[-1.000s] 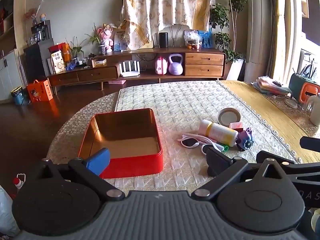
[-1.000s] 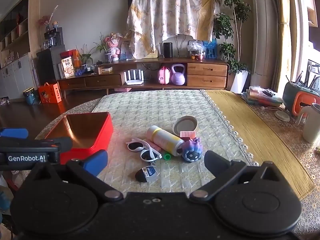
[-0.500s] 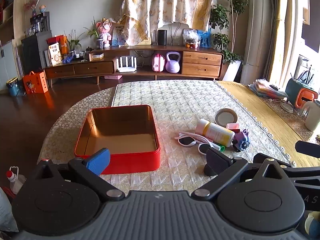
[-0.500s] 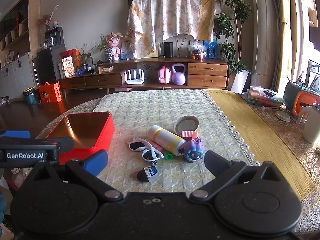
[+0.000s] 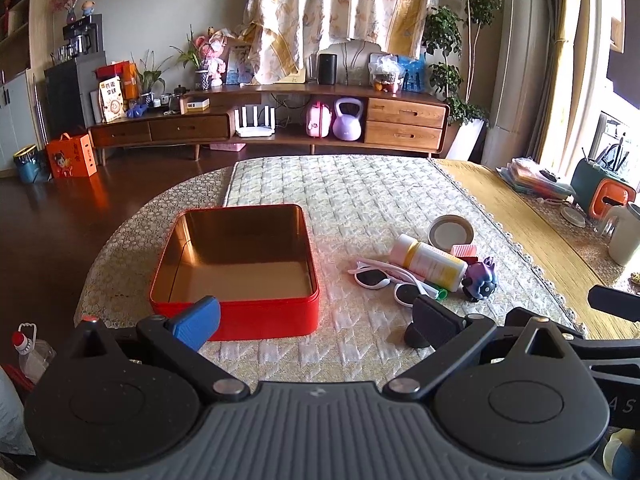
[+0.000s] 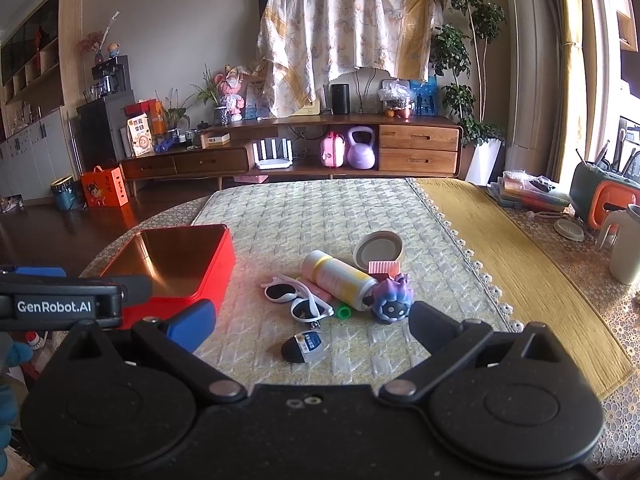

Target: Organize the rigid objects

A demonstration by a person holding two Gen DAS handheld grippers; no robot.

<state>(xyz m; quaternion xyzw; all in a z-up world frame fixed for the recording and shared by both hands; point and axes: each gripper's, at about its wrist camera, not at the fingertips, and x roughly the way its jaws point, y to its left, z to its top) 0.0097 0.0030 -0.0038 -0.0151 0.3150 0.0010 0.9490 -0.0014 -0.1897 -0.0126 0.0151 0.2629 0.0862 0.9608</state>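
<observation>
Right wrist view: my right gripper has its jaws spread wide with nothing in them, hovering just short of a small black clip thing. Left gripper is spread and empty too, parked by the red tin. White sunglasses, yellow bottle and purple toy sit clustered beside the tin.

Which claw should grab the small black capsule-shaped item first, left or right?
Right, probably. The right claw is open and the small black capsule-shaped item lies between its fingers, just ahead. The left claw, also open, faces the empty red metal tin; the item sits behind its right finger.
</observation>
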